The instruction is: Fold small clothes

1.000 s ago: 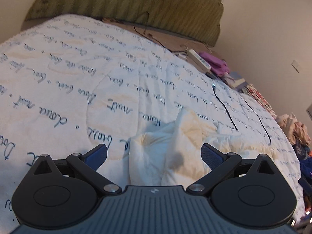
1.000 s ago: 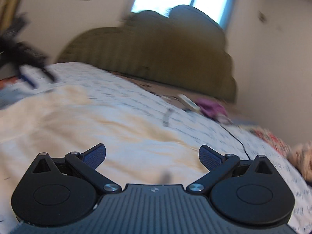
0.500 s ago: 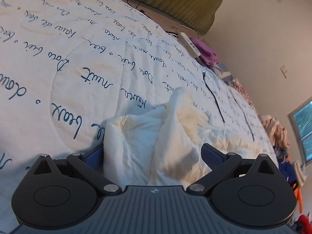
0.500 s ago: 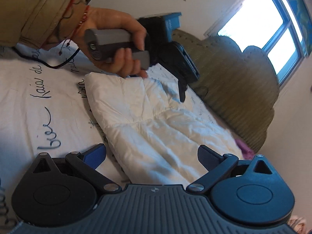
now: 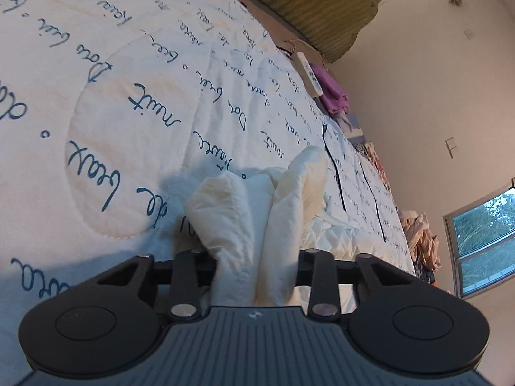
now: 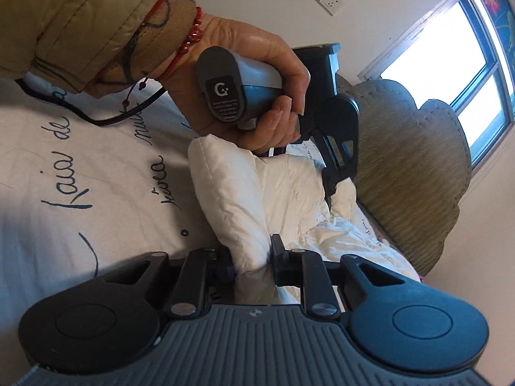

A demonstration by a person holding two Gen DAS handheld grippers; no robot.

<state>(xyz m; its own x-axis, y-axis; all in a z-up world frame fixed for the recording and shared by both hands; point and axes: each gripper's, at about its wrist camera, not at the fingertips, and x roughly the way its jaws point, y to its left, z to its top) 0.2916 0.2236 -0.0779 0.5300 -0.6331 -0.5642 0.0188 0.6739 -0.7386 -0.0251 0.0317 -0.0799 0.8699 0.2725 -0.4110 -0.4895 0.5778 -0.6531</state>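
Both grippers now clamp the white padded garment [image 5: 257, 212], whereas half a second ago each had its jaws spread wide with the cloth merely lying between them. Left gripper [image 5: 256, 259]: jaws pinched on a bunched edge of the garment, fabric standing up in two puffy lobes toward 12 o'clock. Right gripper [image 6: 252, 255]: closed on a thick fold of the same garment [image 6: 254, 199], which is lifted off the quilt [image 5: 135, 103] along that edge. Judgement — the grasp step is complete and the fold proper can begin; the rest of the garment trails flat toward 3 o'clock in the left view.

Surroundings, left view: two black cables [image 5: 334, 167] cross the quilt at 1 o'clock, near the far edge of the garment — a possible snag if the cloth is dragged that way. A remote control [image 5: 309, 74] and a purple item [image 5: 333, 91] sit well apart near the headboard [image 5: 309, 3]. Right view: the person's left hand [image 6: 257, 83] on its handle at 12 o'clock, close above the lifted fold; its cord [image 6: 106, 119] lies across the quilt at 10 o'clock.
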